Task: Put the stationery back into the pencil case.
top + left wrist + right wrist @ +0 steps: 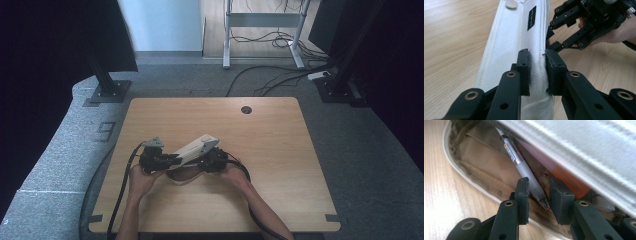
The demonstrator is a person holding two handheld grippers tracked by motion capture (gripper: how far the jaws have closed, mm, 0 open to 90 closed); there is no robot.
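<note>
White fabric pencil case [196,147] held open between two hand-held tools near the middle of a wooden surface [280,150].

At left, left tool [537,68] clamped tight on the white lid flap of the case, fabric pinched between both pads, flap lifted at a slant above the surface. Further right, brown lining [476,157] of the open case exposed beneath the raised flap, lower half lying flat on the wood. Inside, a clear-barrelled pen [524,167] with a frosted grip, and just beside it an orange pen [566,178], partly tucked under the flap. At right, right tool [538,191] reaching into the opening, jaws narrowly apart on either side of the clear pen's tip, pads close to it, contact impossible to tell.
</note>
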